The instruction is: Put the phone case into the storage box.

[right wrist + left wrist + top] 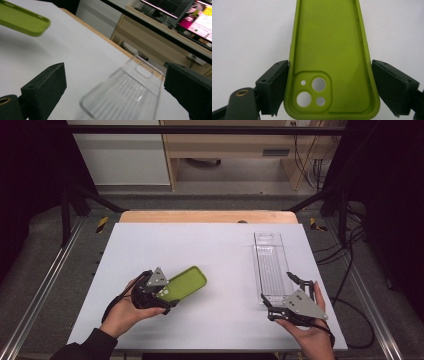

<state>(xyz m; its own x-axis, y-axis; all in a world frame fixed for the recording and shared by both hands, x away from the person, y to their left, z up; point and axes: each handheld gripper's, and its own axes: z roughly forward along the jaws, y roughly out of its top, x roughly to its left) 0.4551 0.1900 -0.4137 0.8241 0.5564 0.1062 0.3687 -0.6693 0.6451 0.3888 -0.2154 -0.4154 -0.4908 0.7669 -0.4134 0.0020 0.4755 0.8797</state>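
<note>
Green phone case (186, 284) held in the left gripper (159, 292), clear tray (270, 266) ahead of the right gripper (286, 296).

Case's long axis runs straight out from the left gripper, camera-hole end between the jaws, both pads pressing its side edges; right gripper stands wide, tray's near end between its jaws, untouched.

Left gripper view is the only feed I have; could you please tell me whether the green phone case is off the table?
Observer: Yes. In the right gripper view the green phone case hangs clear above the white table, with its shadow beneath it.
Operator: Thank you. What is the other gripper near?
Observer: In the high view the right gripper has its open jaws on either side of the near end of a clear plastic case lying on the table's right side.
</note>
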